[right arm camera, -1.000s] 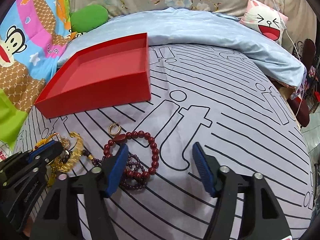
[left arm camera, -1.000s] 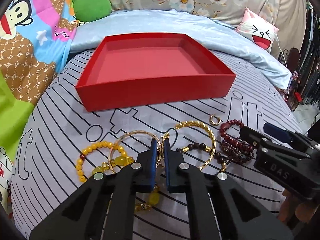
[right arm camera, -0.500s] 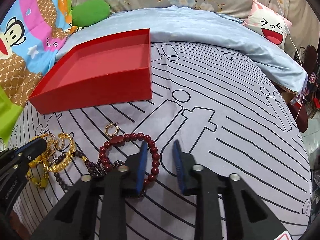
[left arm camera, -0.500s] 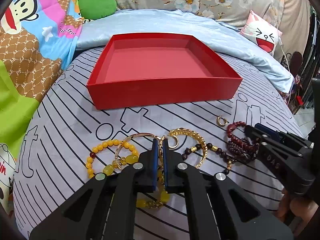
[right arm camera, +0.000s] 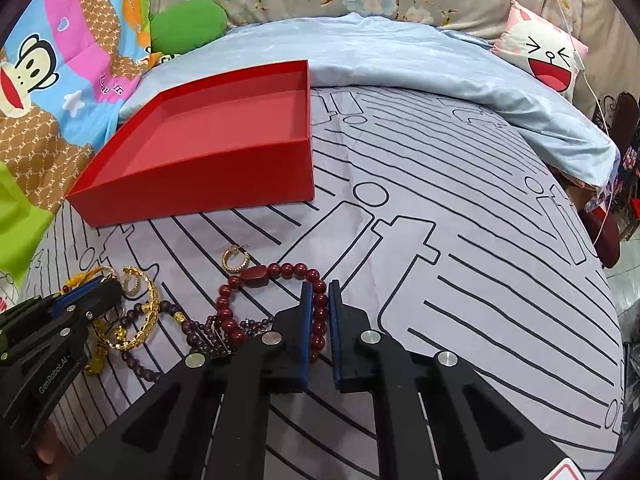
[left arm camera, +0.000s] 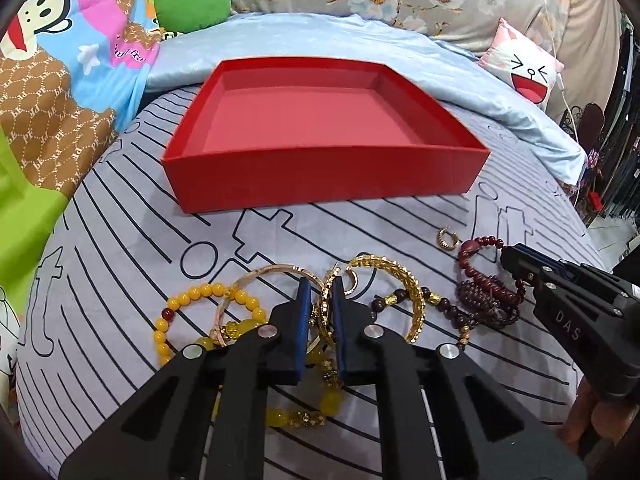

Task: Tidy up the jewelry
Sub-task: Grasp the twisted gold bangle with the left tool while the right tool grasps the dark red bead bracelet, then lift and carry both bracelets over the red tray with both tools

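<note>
- My left tongs point(left arm camera: 320, 300) are closed on a gold chain-pattern bangle point(left arm camera: 325, 312); its rim stands on edge between the blue pads point(left arm camera: 304, 320), so the grip is across the thin band, not the hoop.
- My right tongs point(right arm camera: 318, 308) have just been closing and now pinch the dark red round-bead bracelet point(right arm camera: 280, 272) at its right side, a run of beads between the pads. Taking one side of the loop should let the rest hang free on a lift.
- Open red cardboard tray point(left arm camera: 320, 184), shallow and with nothing in it, sits further up the bed on the grey line-printed bedsheet point(right arm camera: 460, 240). I judge it the target for every piece.
- All the jewelry lies loose on the sheet, just below the tray's near wall:
- yellow round-bead bracelet point(left arm camera: 192, 300), left of my left tongs, overlapped by a thin rose-gold bangle point(left arm camera: 256, 276);
- wide open gold cuff point(left arm camera: 400, 276) strung about by dark brown beads point(left arm camera: 444, 308);
- small gold hoop earring point(right arm camera: 236, 260), alone, near the red bracelet;
- heap of small dark purple beads point(right arm camera: 208, 328) touching the red bracelet.
- Risk, by my reading: pieces overlap, so lifting one may drag a neighbour.
- Nothing is sorted yet.
</note>
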Demonstrator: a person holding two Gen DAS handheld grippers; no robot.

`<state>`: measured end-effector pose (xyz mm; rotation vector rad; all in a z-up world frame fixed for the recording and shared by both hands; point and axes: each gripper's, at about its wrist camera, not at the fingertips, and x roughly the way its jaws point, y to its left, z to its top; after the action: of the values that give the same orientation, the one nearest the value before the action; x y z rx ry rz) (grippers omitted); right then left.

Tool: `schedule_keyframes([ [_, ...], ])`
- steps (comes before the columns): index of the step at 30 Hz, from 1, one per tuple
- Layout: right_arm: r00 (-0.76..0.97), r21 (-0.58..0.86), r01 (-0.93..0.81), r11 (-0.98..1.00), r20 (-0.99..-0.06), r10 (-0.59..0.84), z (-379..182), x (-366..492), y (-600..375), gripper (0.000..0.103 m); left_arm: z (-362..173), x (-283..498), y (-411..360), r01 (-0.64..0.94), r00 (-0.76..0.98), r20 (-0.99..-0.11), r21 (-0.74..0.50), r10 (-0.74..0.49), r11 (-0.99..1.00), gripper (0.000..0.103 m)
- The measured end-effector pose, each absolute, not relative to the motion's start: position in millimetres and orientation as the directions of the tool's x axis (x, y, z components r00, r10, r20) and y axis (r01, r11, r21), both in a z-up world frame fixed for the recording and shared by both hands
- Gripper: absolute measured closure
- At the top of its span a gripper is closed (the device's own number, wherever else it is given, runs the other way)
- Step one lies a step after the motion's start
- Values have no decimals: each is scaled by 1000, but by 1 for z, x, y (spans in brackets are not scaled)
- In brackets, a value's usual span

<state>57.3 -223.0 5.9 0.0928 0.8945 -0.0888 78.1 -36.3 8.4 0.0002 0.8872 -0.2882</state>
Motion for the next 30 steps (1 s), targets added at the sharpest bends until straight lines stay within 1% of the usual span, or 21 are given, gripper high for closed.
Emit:
schedule_keyframes([
  [4,641,54,104,993,-767,-26,18,53,-221,96,19,74,-31,242,603,-753,-143,-264,960,93],
  [17,698,96,38,995,-714,42,68,43,-209,96,61,62,-16,240,634,-725,-148,-270,959,94],
  [24,736,79,-23,997,-673,70,106,60,-205,96,83,82,-7,250,646,-714,-139,-272,958,94],
  [30,755,92,-72,993,-646,115,133,104,-200,96,106,124,-4,274,669,-687,-127,-284,953,94],
])
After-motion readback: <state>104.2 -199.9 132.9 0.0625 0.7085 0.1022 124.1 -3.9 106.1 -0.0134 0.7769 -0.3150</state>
